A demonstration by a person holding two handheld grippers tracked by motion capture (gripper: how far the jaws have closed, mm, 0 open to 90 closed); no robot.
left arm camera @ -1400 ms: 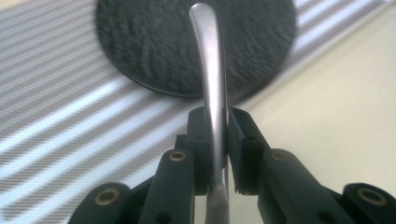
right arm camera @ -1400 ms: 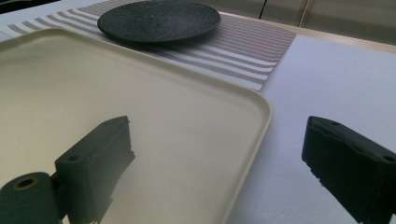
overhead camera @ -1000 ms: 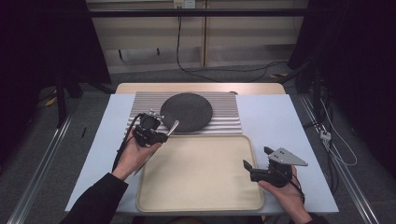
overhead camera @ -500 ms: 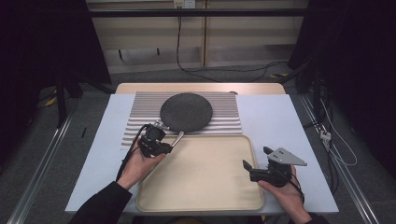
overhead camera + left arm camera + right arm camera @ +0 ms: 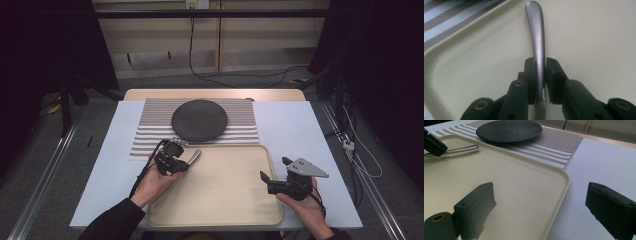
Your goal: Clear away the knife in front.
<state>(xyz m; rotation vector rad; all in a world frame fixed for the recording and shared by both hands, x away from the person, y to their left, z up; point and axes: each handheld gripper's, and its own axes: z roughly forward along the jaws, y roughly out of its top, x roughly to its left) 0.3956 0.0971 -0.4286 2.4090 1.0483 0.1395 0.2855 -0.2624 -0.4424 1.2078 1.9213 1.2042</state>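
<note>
We see a cream rectangular plastic tray, plain and unpatterned, on a pale blue-white tabletop. Behind it lies a woven placemat banded in grey-brown and white stripes; in the left gripper view its dark bands show a fine mesh weave. On the mat sits a round charcoal-black plate with a matte, finely textured face. We see a silver-grey brushed metal utensil handle between the matte black jaws of the left gripper. The right gripper is likewise black, topped by a grey plate.

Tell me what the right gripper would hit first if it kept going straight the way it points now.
Probably nothing soon: the right gripper points across the tray, jaws open over its right rim. Farther along that line sits the left gripper holding a metal handle, though depth is unclear.
</note>
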